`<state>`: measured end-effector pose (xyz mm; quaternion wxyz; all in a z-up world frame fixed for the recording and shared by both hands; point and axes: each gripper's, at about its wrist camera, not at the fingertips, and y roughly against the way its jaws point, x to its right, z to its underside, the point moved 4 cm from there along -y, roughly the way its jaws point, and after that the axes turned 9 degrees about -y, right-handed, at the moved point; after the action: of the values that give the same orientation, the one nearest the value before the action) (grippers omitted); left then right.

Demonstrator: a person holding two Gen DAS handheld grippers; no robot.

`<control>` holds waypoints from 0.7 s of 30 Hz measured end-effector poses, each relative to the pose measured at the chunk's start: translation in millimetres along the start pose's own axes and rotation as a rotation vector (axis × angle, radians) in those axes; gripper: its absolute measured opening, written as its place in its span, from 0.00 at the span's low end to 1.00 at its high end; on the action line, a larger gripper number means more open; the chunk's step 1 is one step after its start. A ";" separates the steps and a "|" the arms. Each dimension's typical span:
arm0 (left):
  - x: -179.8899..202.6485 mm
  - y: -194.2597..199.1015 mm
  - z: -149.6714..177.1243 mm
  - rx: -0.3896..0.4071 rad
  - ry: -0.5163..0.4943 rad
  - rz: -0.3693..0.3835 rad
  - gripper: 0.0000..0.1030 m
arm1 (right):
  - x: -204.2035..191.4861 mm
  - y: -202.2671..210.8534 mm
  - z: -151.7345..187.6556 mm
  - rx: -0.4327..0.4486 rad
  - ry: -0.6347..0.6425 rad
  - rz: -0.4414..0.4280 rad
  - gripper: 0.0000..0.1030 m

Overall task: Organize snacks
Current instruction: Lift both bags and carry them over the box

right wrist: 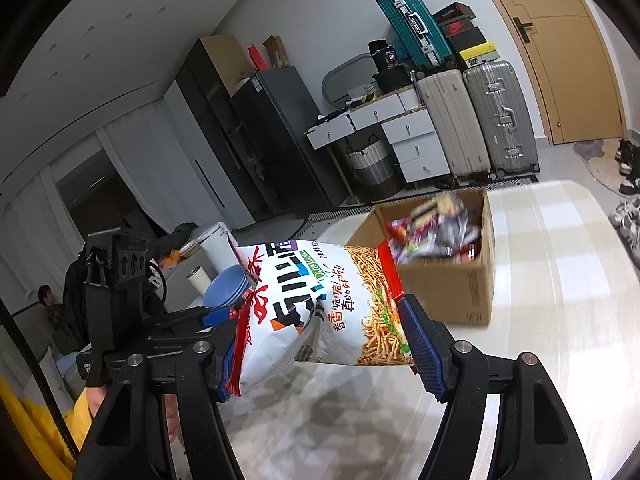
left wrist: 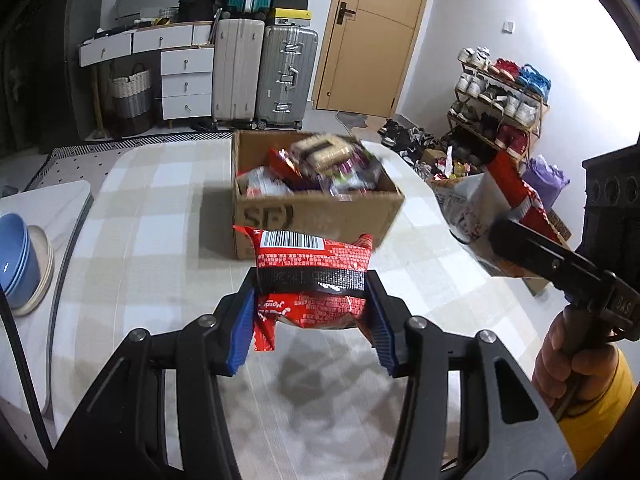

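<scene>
left wrist view: the left claw (left wrist: 312, 300) sits in the lower middle of the frame, its blue pads pinching a red snack packet (left wrist: 314, 276) by its two side edges, barcode end pointing away; the packet hangs in the air above the checked counter (left wrist: 152, 216), not touching it; just past it, at the centre of the frame, stands the cardboard box (left wrist: 320, 208), open-topped and already heaped with wrappers; at the right edge the right claw (left wrist: 516, 240) comes in, carrying a white and red bag whose grip point is hard to make out from here; blue bowls (left wrist: 16, 256) sit at the far left edge.

right wrist view: the right claw (right wrist: 320, 332) in the lower middle is pressed onto a white noodle-snack bag (right wrist: 328, 304), which bulges between the pads and tilts toward the upper right; the box (right wrist: 444, 292) lies just beyond it, right of centre, its contents blurred.

the step in hand looks like dropping both packs into the box; to do it well, carry each one fully over the rim before letting go, one claw at a time so they do not crowd each other; the pile is high, so lay the flat red packet low at a gap, and set the puffy bag on top, since it may slide off.
</scene>
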<state>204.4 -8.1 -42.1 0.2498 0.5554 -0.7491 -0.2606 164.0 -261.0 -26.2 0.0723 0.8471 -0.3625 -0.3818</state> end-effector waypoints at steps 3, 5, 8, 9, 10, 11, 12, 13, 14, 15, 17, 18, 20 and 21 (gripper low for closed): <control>-11.9 -12.1 -27.6 0.011 0.000 0.011 0.45 | 3.7 -9.2 -24.9 0.000 0.000 0.013 0.68; -20.1 -23.8 -47.0 0.013 -0.012 -0.015 0.45 | 6.2 -17.5 -45.8 0.001 0.015 0.033 0.68; -29.4 -45.7 -73.1 0.008 -0.041 -0.034 0.45 | 9.8 -30.1 -71.9 -0.002 0.045 0.072 0.68; -32.6 -56.4 -81.3 -0.004 -0.047 -0.027 0.45 | 11.8 -35.0 -80.4 -0.006 0.045 0.077 0.68; -34.7 -65.1 -88.3 -0.017 -0.053 -0.023 0.45 | 14.0 -39.9 -87.1 -0.011 0.044 0.085 0.68; -38.2 -75.5 -95.0 -0.027 -0.054 -0.034 0.45 | 17.0 -47.0 -95.2 -0.023 0.042 0.095 0.68; -39.9 -84.5 -101.4 -0.032 -0.064 -0.047 0.45 | 20.3 -53.4 -102.0 -0.030 0.037 0.098 0.68; -39.0 -94.5 -106.8 -0.044 -0.087 -0.050 0.45 | 24.1 -60.3 -108.7 -0.038 0.027 0.099 0.68; -38.8 -106.2 -111.7 -0.055 -0.109 -0.048 0.45 | 27.6 -67.0 -113.6 -0.048 0.019 0.103 0.68; -40.2 -115.8 -115.3 -0.063 -0.109 -0.038 0.45 | 32.9 -76.1 -119.8 -0.061 0.009 0.118 0.68; -45.6 -138.8 -122.1 -0.099 -0.093 -0.006 0.45 | 41.3 -92.6 -128.6 -0.087 0.004 0.141 0.68; -47.7 -148.0 -124.3 -0.109 -0.094 -0.012 0.45 | 46.1 -100.8 -131.5 -0.102 0.006 0.155 0.68; -48.1 -163.9 -126.1 -0.118 -0.128 -0.029 0.45 | 53.0 -116.2 -136.6 -0.130 0.015 0.181 0.68; -48.9 -171.4 -127.4 -0.120 -0.137 -0.030 0.45 | 55.4 -121.9 -138.0 -0.141 0.017 0.187 0.68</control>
<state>421.9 -17.8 -66.5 0.2271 0.5313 -0.7392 -0.3462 353.3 -230.7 -11.5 0.1700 0.8057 -0.4115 -0.3906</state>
